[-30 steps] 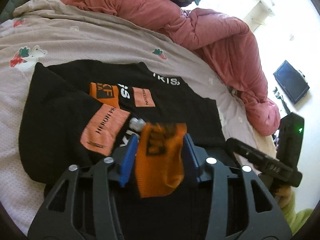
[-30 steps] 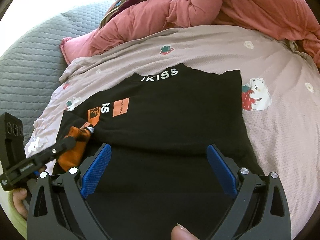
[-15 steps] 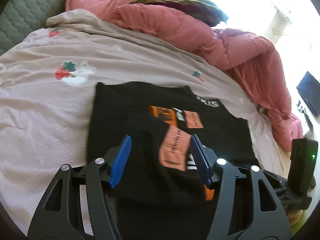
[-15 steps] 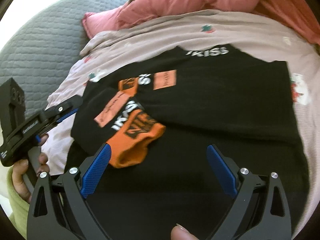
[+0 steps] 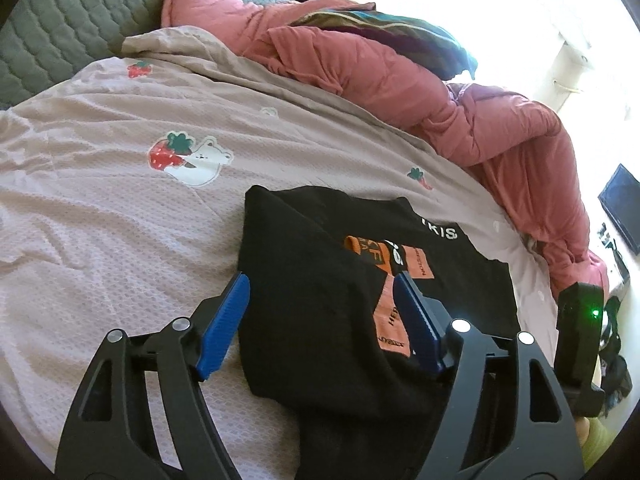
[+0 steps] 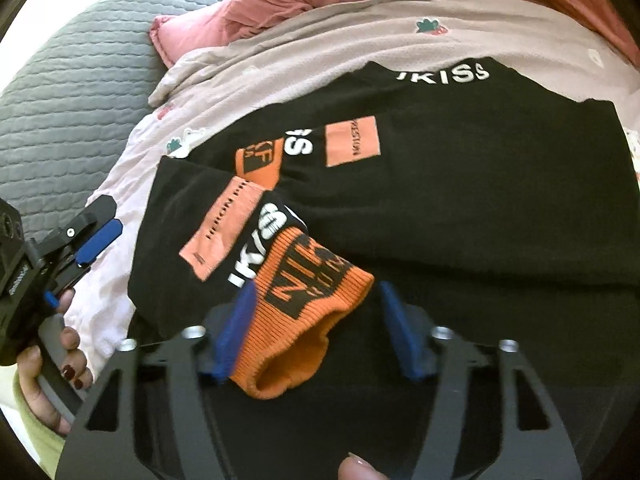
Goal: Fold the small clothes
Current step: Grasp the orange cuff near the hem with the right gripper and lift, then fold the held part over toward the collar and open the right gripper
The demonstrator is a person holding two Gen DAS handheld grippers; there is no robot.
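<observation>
Left gripper point(image 5: 320, 322): jaws released, straddling the folded sleeve's edge.
Right gripper point(image 6: 316, 330): jaws spread, nothing gripped.
Black sweatshirt point(image 6: 460, 208): on bed — orange cuff point(image 6: 308, 300) between right jaws.
Risk: loose sleeve may slide off — fold undone.

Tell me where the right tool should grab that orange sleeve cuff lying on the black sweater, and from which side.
Grip the orange cuff at its open ribbed end, coming in from the near side, where the right tool hangs open. The opening faces the tool and stands raised off the black sweater, so one finger can probably slip under its edge.
</observation>
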